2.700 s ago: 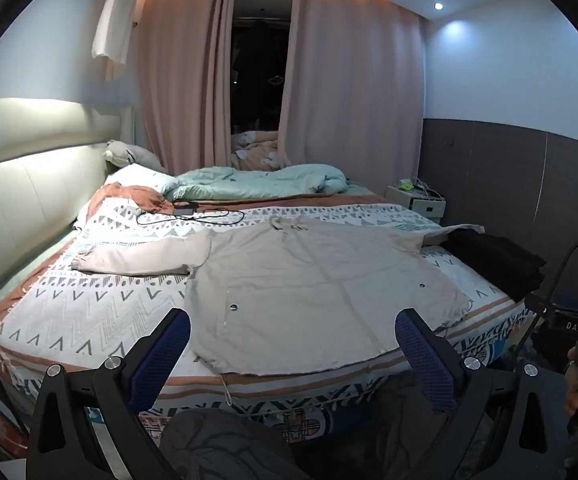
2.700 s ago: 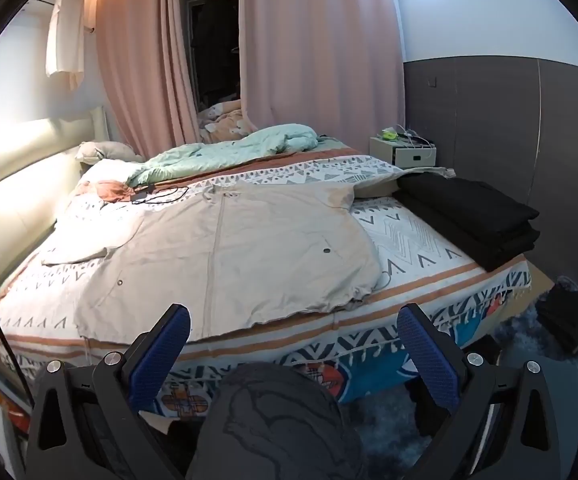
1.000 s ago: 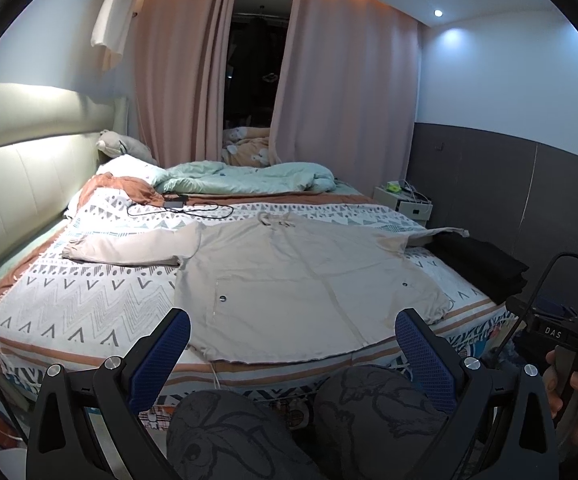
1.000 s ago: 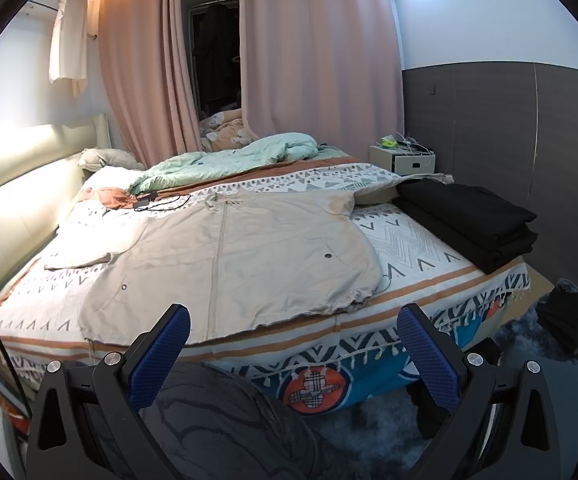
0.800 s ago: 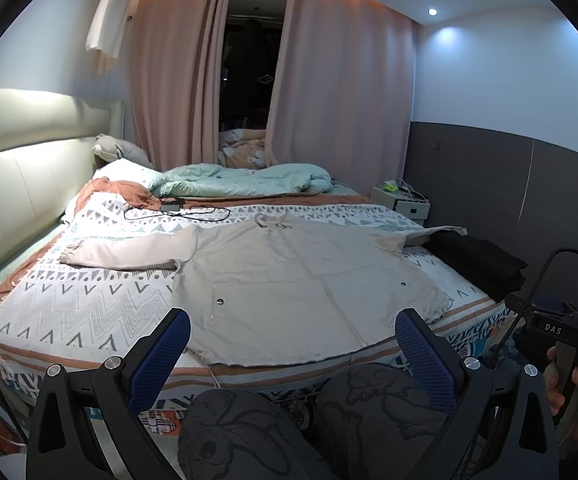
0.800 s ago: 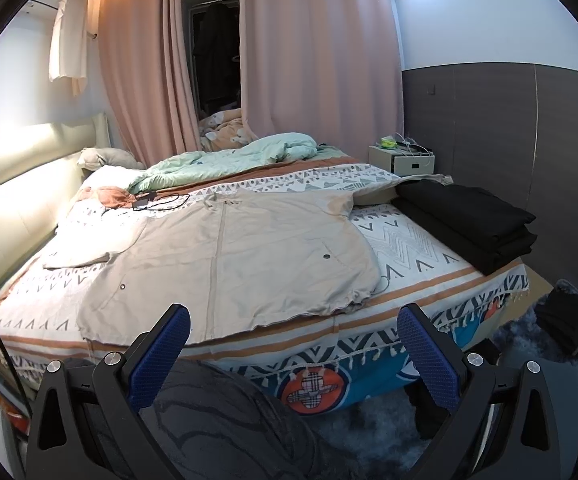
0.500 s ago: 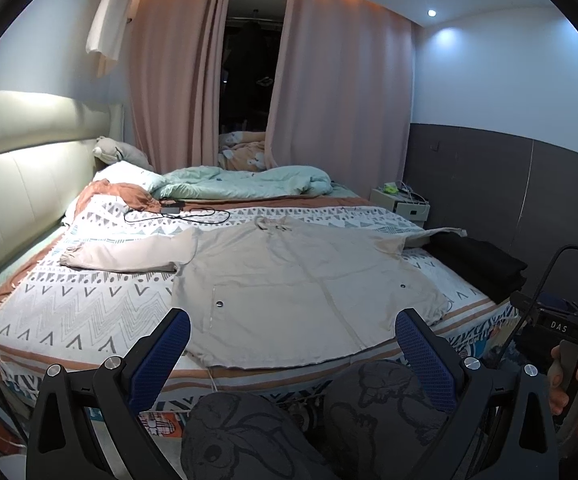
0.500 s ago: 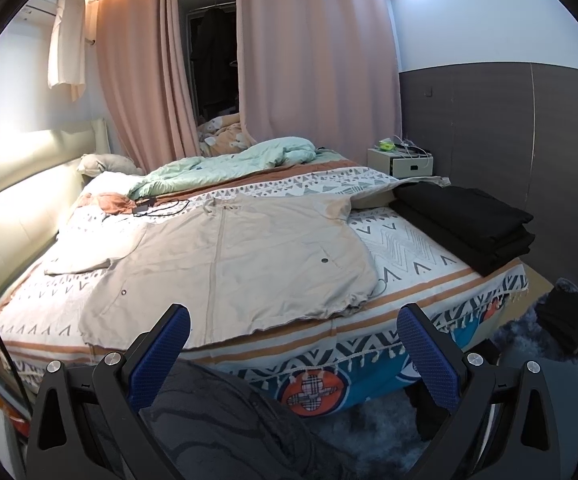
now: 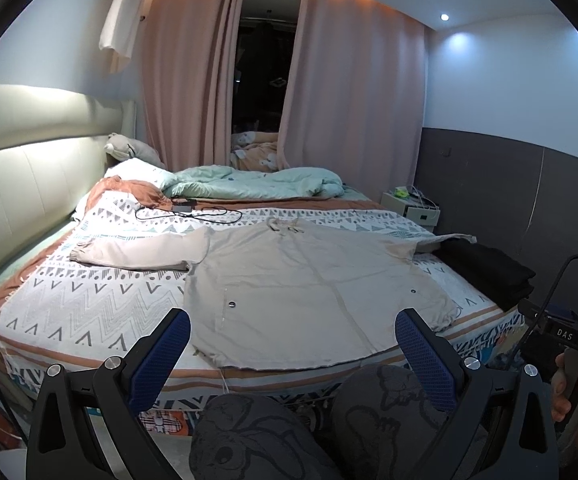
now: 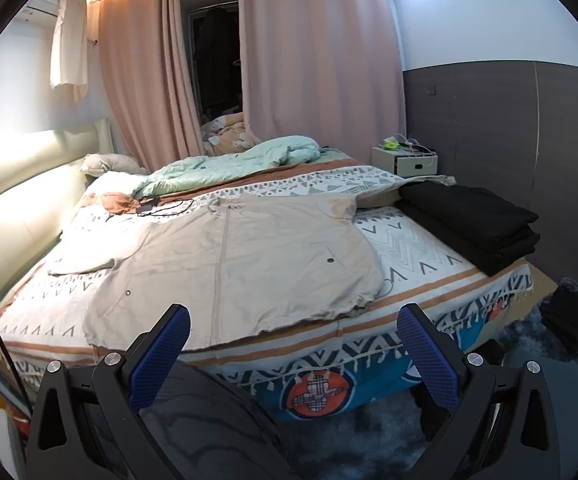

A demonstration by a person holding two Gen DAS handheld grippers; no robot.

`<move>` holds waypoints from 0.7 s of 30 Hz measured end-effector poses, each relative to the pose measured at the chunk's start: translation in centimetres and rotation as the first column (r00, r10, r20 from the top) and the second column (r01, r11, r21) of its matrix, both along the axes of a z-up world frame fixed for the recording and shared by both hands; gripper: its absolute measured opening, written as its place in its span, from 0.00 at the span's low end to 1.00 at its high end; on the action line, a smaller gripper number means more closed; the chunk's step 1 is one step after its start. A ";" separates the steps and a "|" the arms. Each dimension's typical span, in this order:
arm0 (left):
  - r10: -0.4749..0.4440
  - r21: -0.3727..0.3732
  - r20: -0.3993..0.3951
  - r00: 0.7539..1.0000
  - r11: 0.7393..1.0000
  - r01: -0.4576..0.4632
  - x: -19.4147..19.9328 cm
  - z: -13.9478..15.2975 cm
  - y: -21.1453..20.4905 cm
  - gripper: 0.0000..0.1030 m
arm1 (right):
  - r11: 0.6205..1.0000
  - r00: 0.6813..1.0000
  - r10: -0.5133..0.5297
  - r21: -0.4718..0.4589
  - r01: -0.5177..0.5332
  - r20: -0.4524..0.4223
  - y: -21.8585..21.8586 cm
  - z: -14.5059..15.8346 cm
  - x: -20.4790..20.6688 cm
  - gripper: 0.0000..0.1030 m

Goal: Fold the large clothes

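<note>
The beige jacket (image 9: 305,280) lies spread flat, front up, across the patterned bedspread (image 9: 89,304), ahead of and between both sets of jaws, its hem nearest them. The left gripper (image 9: 289,356) hangs wide open and empty short of the bed edge; the right gripper (image 10: 293,354) is likewise open, holding nothing. The cloth looks soft, fairly light and limp, likely to sag and drag, so the best holds appear to be the left sleeve's cuff (image 9: 79,254), beyond the left jaw, then the hem corners or shoulders. To the right, the far sleeve (image 10: 385,194) runs behind a stack of folded black clothes (image 10: 469,220), its cuff hidden. The person's knees (image 9: 249,436) cover the floor below the jaws.
</note>
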State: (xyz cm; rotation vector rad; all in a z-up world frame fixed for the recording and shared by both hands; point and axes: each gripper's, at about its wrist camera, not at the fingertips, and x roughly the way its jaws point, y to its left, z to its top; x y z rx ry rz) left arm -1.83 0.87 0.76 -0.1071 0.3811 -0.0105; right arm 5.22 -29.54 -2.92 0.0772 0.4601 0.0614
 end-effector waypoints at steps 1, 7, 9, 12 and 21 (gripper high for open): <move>0.004 0.002 0.000 1.000 1.000 -0.004 0.1 0.0 0.1 0.99 | 1.000 1.000 0.005 -0.001 -0.005 -0.001 0.1 0.0 0.2 1.00; 0.020 0.002 -0.010 1.000 1.000 -0.020 1.4 0.1 0.7 0.99 | 0.999 1.000 0.030 0.017 -0.030 -0.003 1.1 0.2 2.8 1.00; 0.023 0.007 -0.022 0.999 1.000 -0.023 2.3 0.0 1.0 0.99 | 0.999 0.999 0.043 0.019 -0.043 -0.004 1.8 0.0 3.4 1.00; 0.031 0.013 -0.030 0.999 0.999 -0.031 3.4 -0.2 1.5 0.99 | 0.998 0.998 0.062 0.015 -0.061 -0.018 2.6 -0.4 5.0 1.00; 0.072 -0.001 -0.101 0.992 0.997 -0.073 8.4 -1.5 4.9 0.99 | 0.994 0.993 0.104 0.049 -0.101 -0.054 4.6 -1.6 11.1 1.00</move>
